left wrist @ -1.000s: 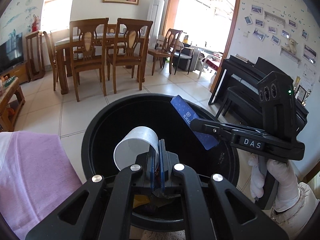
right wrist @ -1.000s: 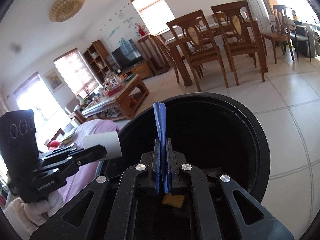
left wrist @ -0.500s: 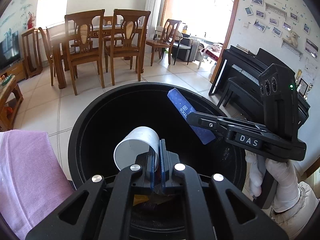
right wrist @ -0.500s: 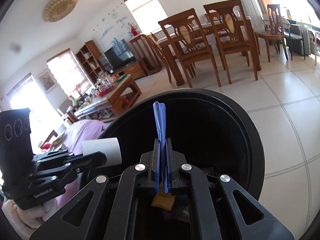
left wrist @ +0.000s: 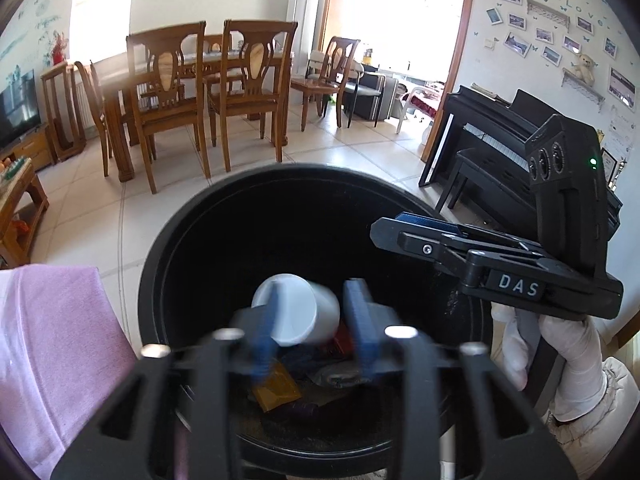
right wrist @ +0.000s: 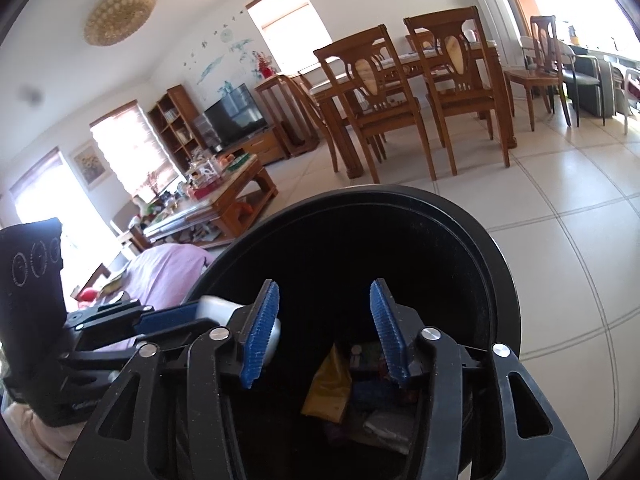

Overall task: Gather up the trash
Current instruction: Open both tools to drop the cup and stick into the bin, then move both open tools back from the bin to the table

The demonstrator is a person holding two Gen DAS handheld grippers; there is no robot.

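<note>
Tiled floor; black bin (left wrist: pixel 168 264); white cup (left wrist: pixel 304 312) between just-opened left gripper (left wrist: pixel 312 332) pads.

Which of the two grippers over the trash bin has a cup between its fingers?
The left gripper: its jaws have just been opening, with the white paper cup between them. The right gripper, also just opening, has nothing between its fingers above the black bin.

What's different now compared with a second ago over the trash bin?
Both claws have just been opening. The left claw released the white paper cup, which sits loose and tilted between its blue pads. The right claw let go of the blue wrapper; nothing is between its pads now. Both stayed above the black bin, with trash already inside.
</note>
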